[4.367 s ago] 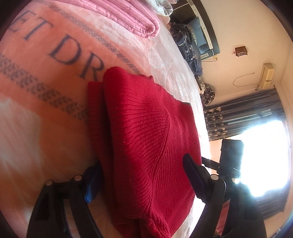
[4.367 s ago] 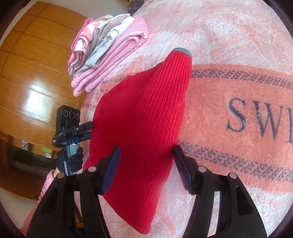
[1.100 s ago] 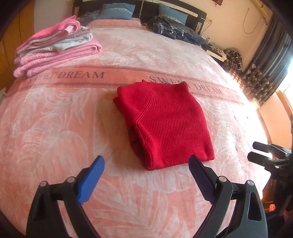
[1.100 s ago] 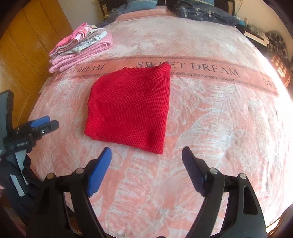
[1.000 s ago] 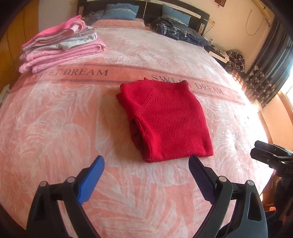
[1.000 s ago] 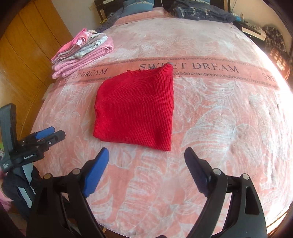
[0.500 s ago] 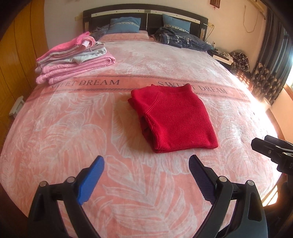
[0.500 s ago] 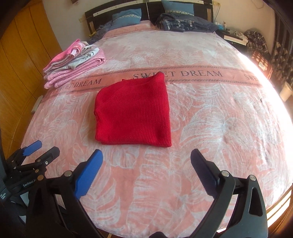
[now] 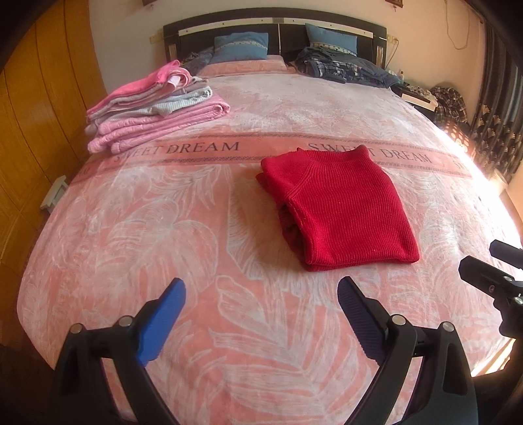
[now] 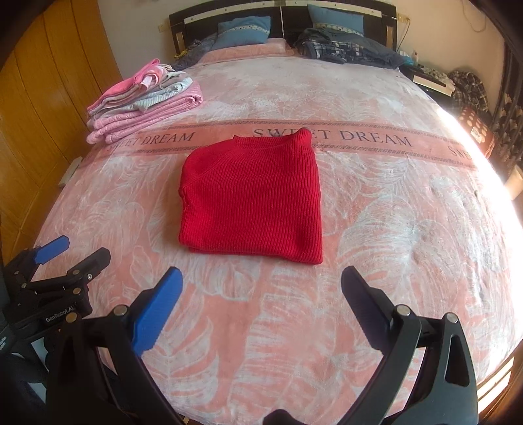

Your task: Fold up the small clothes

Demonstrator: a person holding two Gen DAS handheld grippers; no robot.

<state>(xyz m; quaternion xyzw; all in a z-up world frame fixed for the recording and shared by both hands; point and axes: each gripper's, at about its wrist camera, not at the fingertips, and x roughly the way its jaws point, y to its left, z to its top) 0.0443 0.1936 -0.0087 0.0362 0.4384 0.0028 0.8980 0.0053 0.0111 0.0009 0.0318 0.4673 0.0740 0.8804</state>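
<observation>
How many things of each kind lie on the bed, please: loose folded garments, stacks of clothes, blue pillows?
Red folded sweater: 1
Pink and grey stack of folded clothes: 1
Blue pillows: 2
Heap of dark plaid cloth near the headboard: 1
Total: 5

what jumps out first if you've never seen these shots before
A folded red sweater lies flat in the middle of a pink blanket, its collar reaching the band lettered SWEET DREAM. A stack of folded pink and grey clothes sits at the blanket's far left corner. In the foreground, the left gripper and right gripper are both open and hold nothing, short of the sweater.
</observation>
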